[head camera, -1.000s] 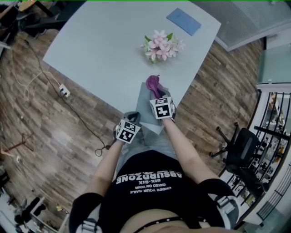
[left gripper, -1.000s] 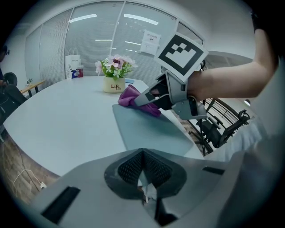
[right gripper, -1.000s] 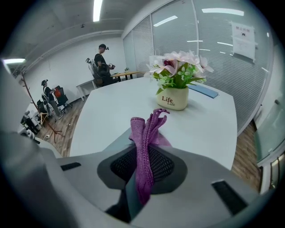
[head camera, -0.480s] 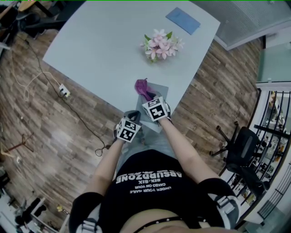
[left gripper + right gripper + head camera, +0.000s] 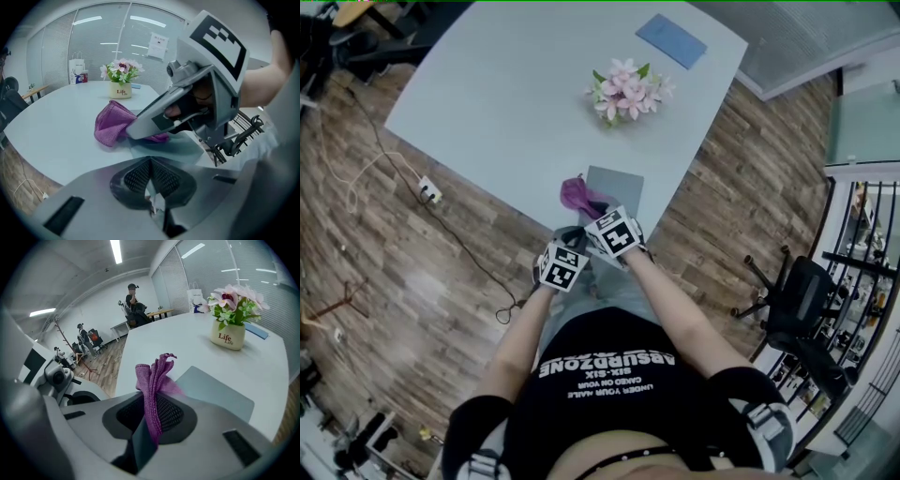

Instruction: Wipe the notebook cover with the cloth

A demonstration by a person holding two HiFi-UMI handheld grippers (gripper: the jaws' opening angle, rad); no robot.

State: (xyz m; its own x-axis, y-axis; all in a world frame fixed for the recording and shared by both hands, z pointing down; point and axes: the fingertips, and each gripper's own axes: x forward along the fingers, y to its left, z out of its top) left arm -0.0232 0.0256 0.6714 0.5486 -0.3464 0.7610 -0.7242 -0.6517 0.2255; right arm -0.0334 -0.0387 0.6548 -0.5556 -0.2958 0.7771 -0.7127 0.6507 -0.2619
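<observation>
1. The grey notebook (image 5: 617,185) lies flat at the near edge of the pale table (image 5: 506,103), right in front of the person. Its near end is hidden under the two grippers.
2. The purple cloth (image 5: 577,194) sits bunched at the notebook's left edge. Part of it is on the cover and part is on the bare tabletop beside it.
3. The right gripper (image 5: 152,411) pinches the cloth. A fold of it runs down between the two ribbed pads and the rest stands up in a crumpled tuft past the tips. The tool reaches over the notebook's near left part, tips down at the cloth.
4. The left gripper (image 5: 150,174) sits just beside the right one at the notebook's near left corner, by the table edge. Its pads are pressed together. A thin pale sliver shows in the seam between them, and I cannot tell what it is.
5. Farther up the table, well apart from the notebook, stands a small pot of pink flowers (image 5: 624,92).
6. Beyond it, near the far corner, lies a flat blue pad (image 5: 672,40).
7. Around the table the floor is brown wood (image 5: 403,281). A wall socket and its trailing cable (image 5: 427,191) lie to the left, and a black office chair (image 5: 802,305) stands to the right.
</observation>
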